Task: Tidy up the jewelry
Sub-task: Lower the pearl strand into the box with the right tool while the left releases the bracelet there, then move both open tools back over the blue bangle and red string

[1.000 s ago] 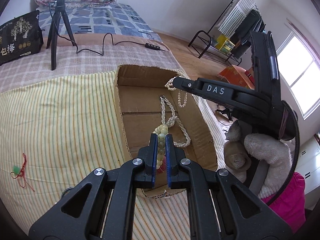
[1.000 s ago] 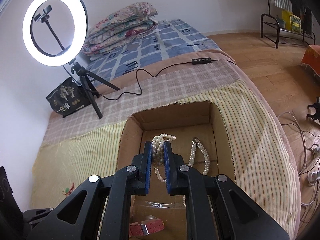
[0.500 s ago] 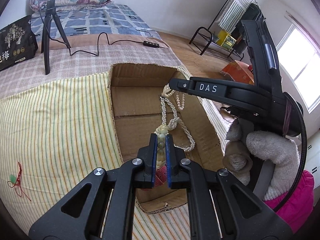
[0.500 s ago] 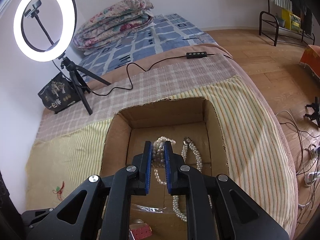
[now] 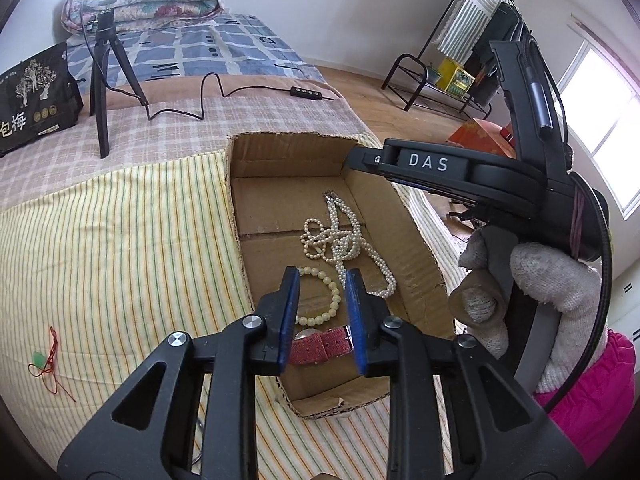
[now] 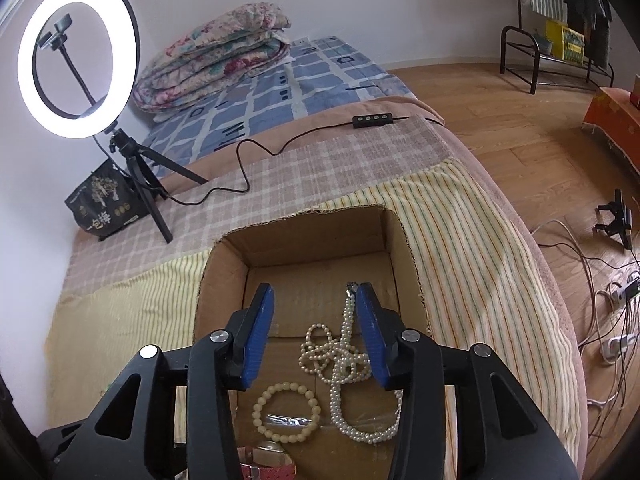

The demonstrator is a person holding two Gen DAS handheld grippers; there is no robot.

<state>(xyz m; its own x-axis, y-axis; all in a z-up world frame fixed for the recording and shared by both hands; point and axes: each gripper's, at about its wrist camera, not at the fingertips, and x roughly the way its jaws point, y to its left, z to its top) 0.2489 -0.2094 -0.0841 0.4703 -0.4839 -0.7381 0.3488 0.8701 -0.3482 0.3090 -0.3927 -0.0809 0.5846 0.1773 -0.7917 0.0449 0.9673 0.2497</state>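
A bed (image 6: 472,216) with a striped yellow cover fills most of the room from where I stand, and an open cardboard box (image 5: 416,240) sits on it near the edge, clearly the place meant to gather the jewelry. Behind it a ring light (image 6: 76,60) on a small tripod faces the work, probably to light it evenly.

Both grippers hang just above the box. The left gripper (image 5: 322,312) has its jaws apart with nothing between them, and the right gripper (image 6: 316,336) is spread wider, also empty.

On the box floor lies a tangled pearl necklace (image 6: 348,364), a cream bead bracelet (image 6: 286,412) just beside it, and a red watch (image 5: 320,346) nearest the front wall. All three lie loose in the box.

Out on the cover, well apart from the box, a red string charm (image 5: 48,364) looks like the one piece not yet collected.
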